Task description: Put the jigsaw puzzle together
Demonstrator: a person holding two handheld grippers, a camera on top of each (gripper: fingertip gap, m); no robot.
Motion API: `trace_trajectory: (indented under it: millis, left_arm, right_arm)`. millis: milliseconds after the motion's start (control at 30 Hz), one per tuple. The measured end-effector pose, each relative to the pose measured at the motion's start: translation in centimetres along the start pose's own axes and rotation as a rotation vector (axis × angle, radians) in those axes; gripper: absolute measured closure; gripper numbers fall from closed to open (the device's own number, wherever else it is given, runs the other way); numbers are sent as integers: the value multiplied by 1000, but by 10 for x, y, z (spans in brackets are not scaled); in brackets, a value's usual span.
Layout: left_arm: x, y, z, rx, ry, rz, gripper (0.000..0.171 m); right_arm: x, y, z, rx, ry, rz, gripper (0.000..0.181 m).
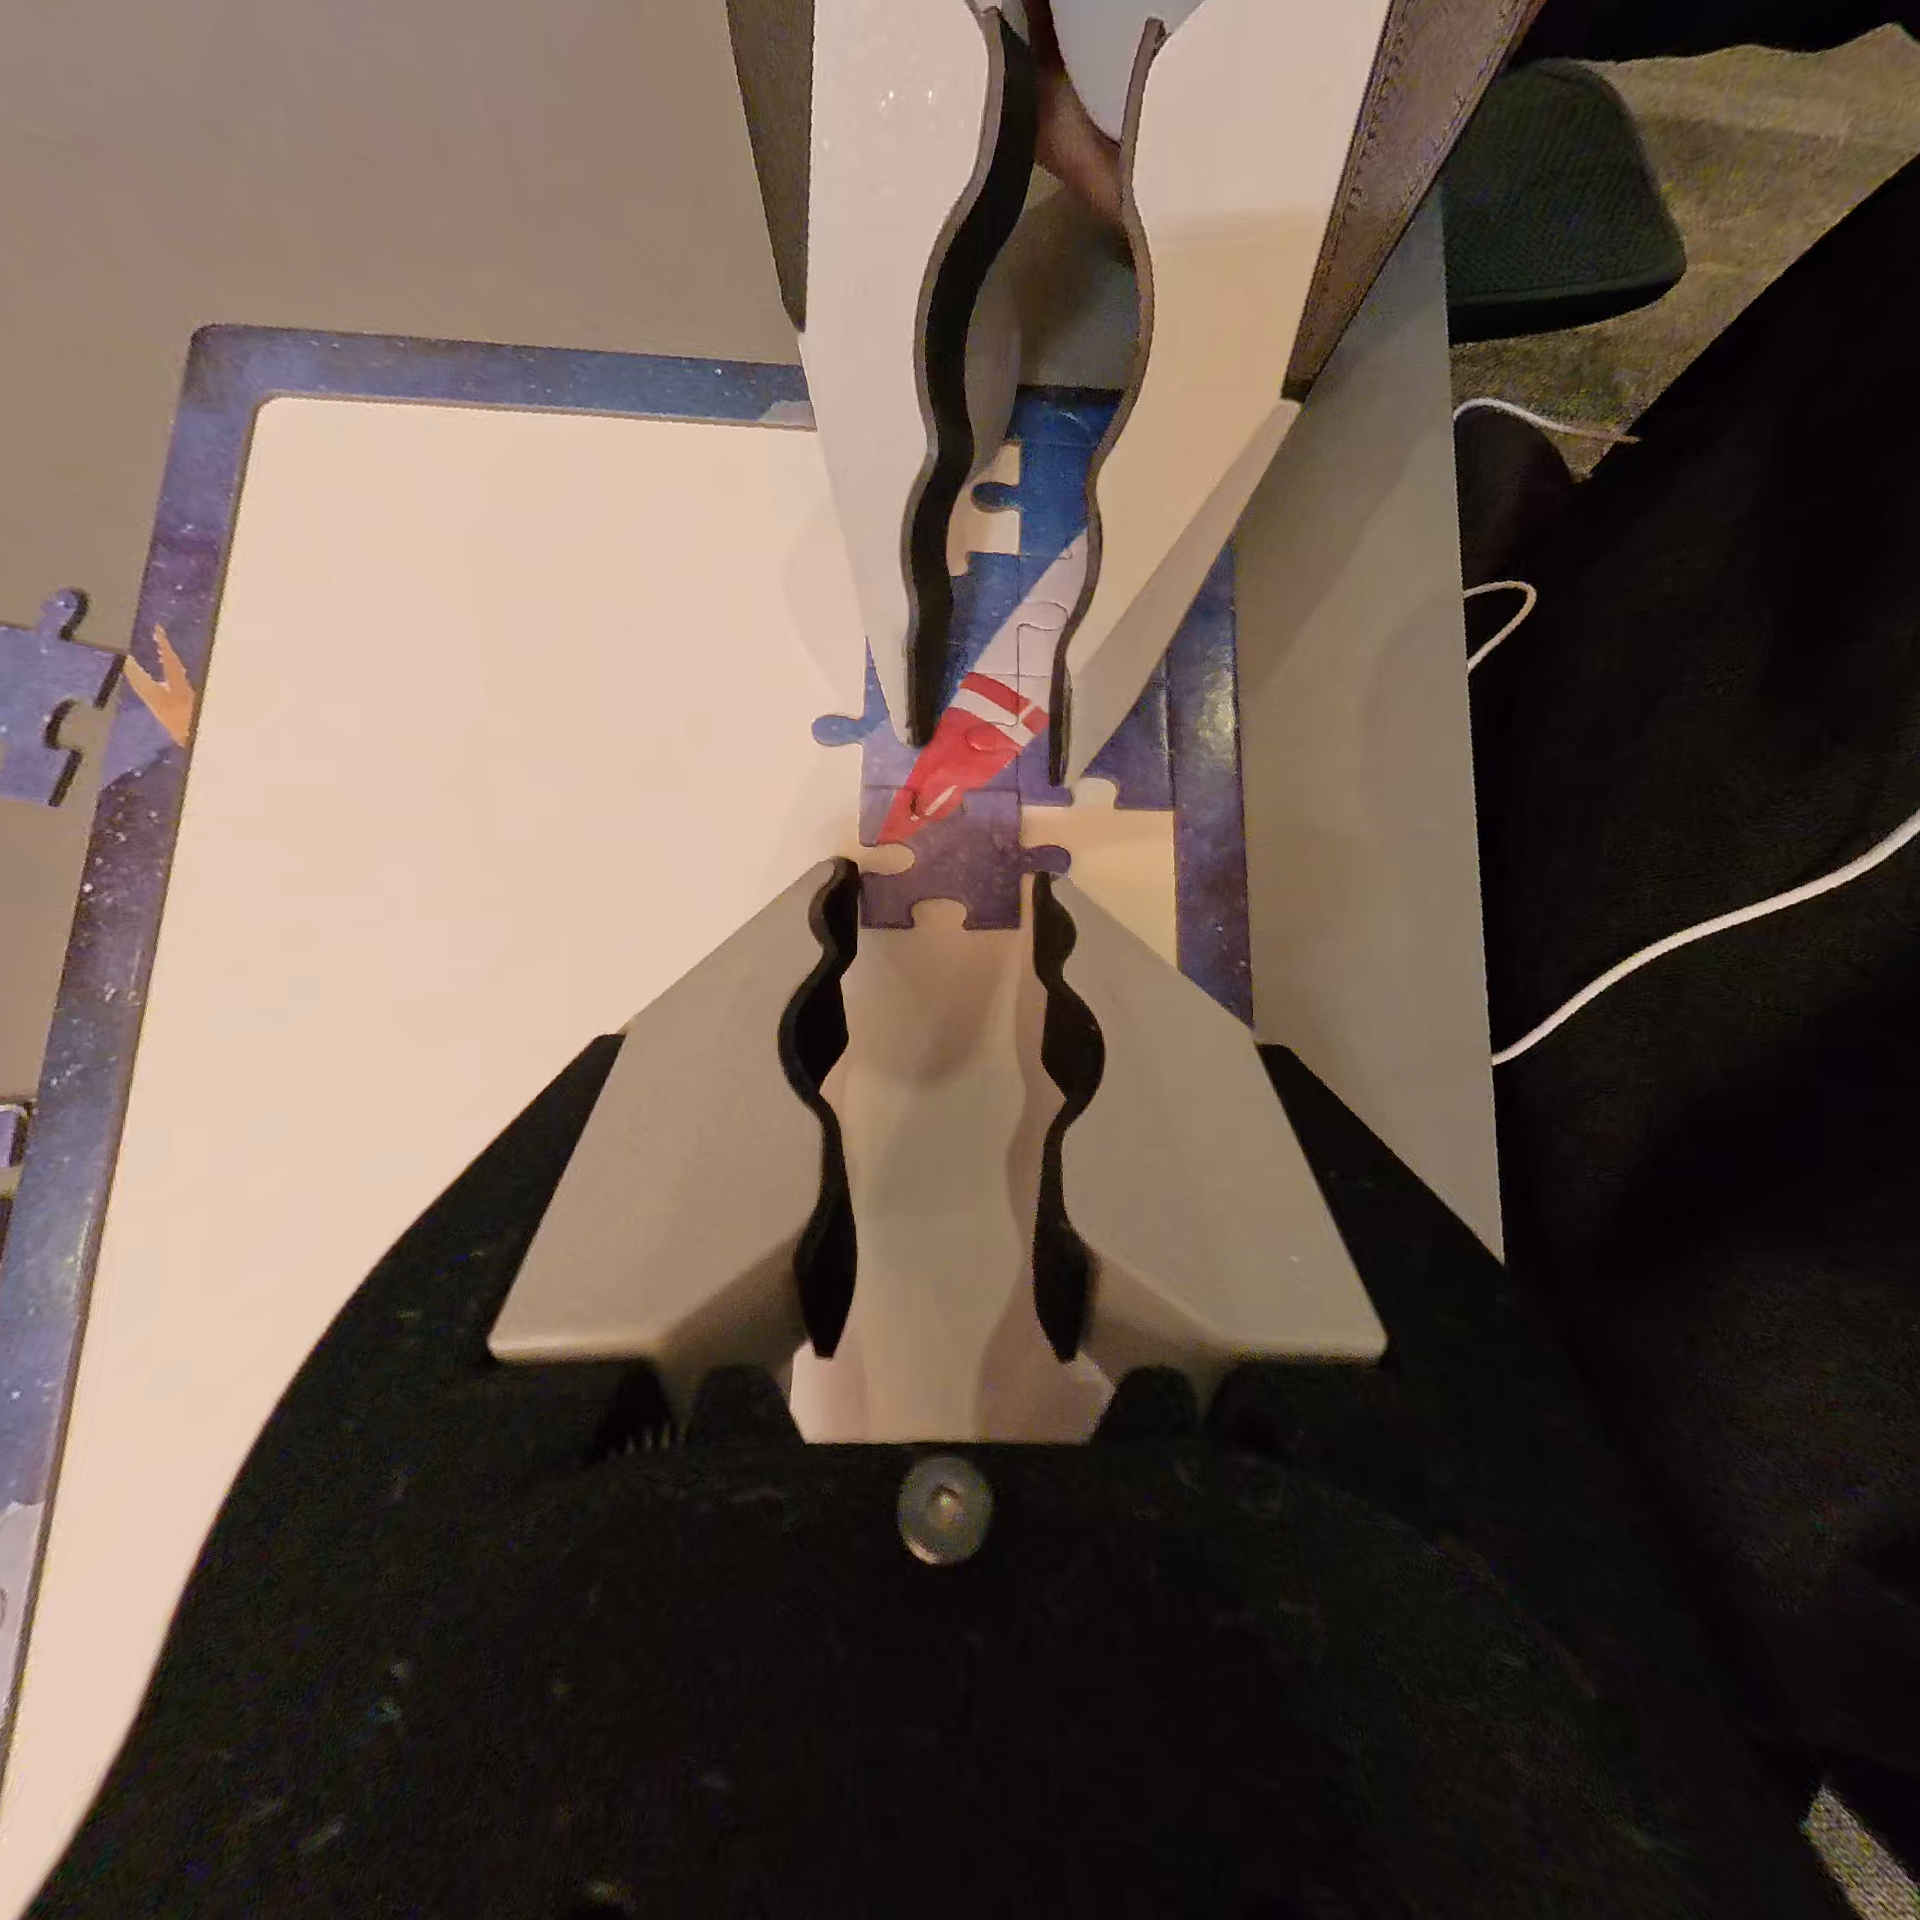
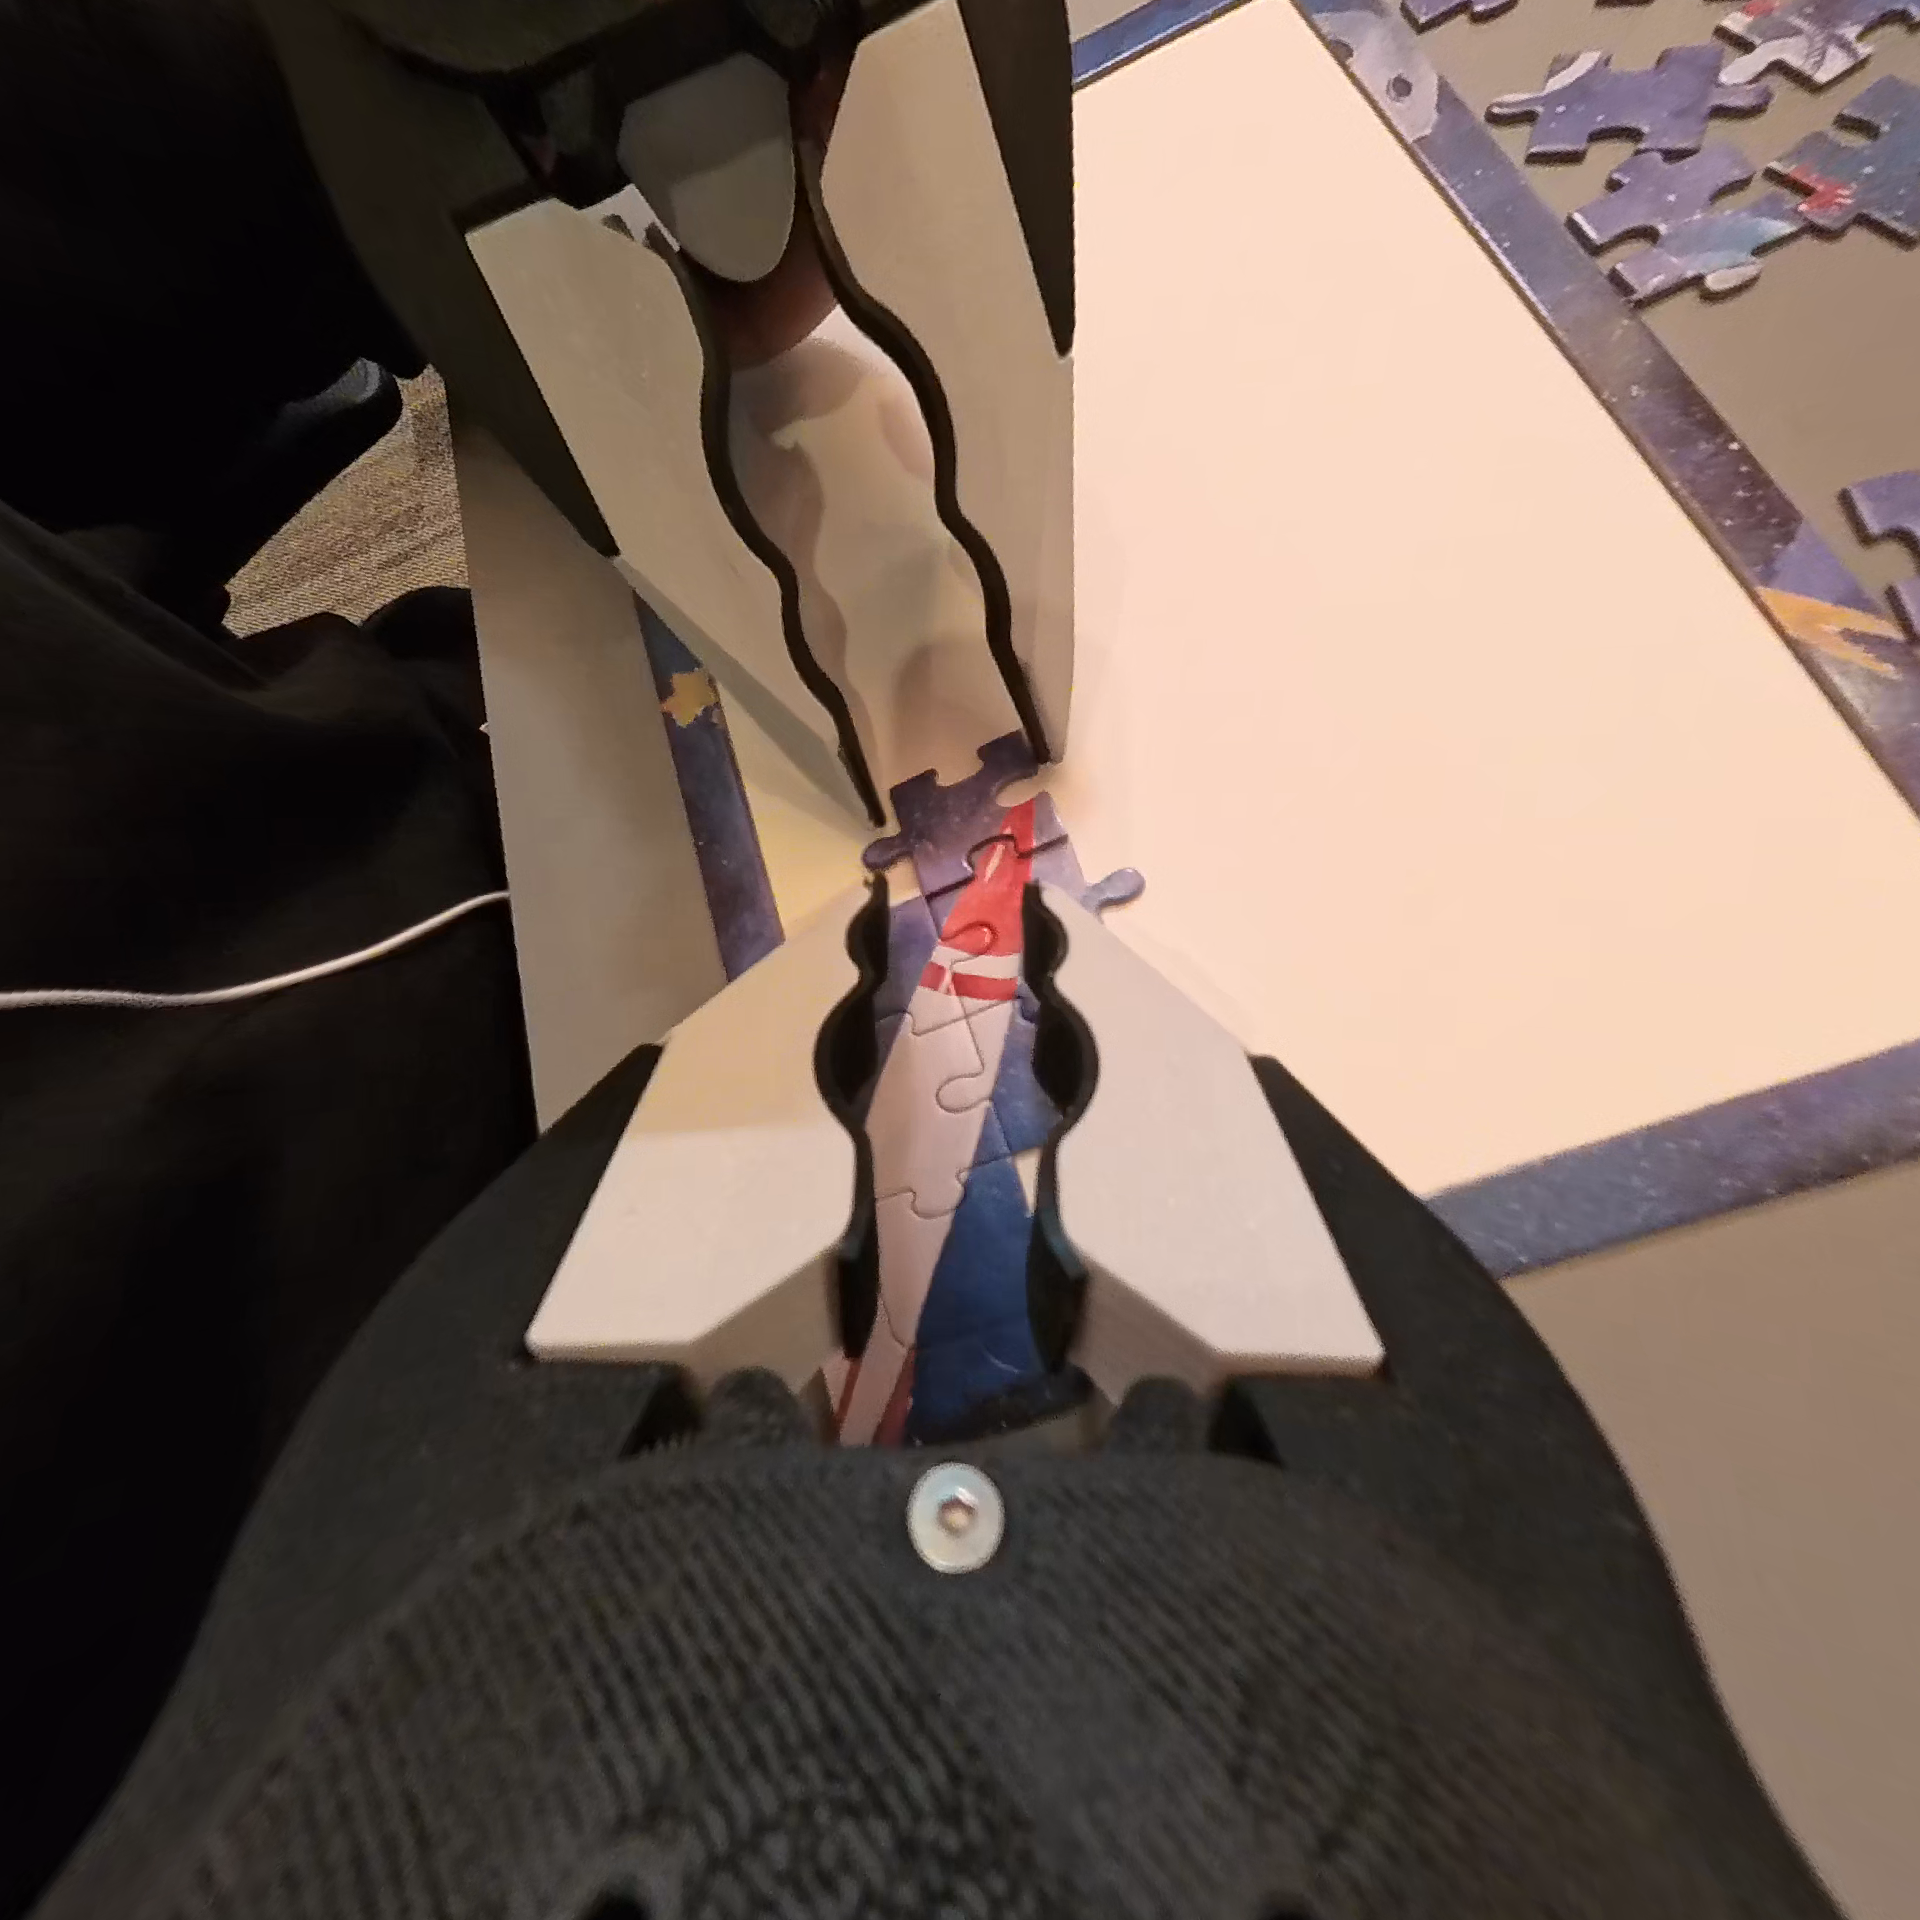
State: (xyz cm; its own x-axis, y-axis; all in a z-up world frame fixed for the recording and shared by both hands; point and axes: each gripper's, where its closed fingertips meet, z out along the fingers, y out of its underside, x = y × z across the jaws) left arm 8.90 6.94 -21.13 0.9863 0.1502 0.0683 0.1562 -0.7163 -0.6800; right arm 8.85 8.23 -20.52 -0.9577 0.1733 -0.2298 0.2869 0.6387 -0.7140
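A puzzle tray with a blue starry frame (image 1: 468, 369) and a white base (image 1: 520, 727) lies on the grey table. Several joined pieces with a red, white and blue rocket (image 1: 982, 717) sit in its right corner. A purple starry piece (image 1: 945, 868) lies flat at their near end. My left gripper (image 1: 940, 894) has one fingertip against each side of that piece. My right gripper (image 1: 987, 753) faces it, jaws slightly apart, tips down on the rocket pieces. The right wrist view shows my right gripper (image 2: 954, 899) over the rocket pieces (image 2: 935, 1091), and the left gripper (image 2: 956, 790) around the purple piece (image 2: 961, 805).
Several loose purple pieces (image 2: 1683, 135) lie on the table beyond the tray, and one (image 1: 47, 707) lies by the tray's left frame. The table edge (image 1: 1351, 727) runs close beside the corner. A white cable (image 1: 1662, 956) crosses black cloth past that edge. My two grippers' fingertips are within a few centimetres of each other.
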Motion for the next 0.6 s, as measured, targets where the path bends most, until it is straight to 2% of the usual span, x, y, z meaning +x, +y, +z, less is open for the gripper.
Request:
trace_trajectory:
  millis: [600]
  left_arm:
    - [-3, 1, 0, -2, -36, 1, 138]
  right_arm:
    - [-2, -13, 4, 42, 39, -94, 156]
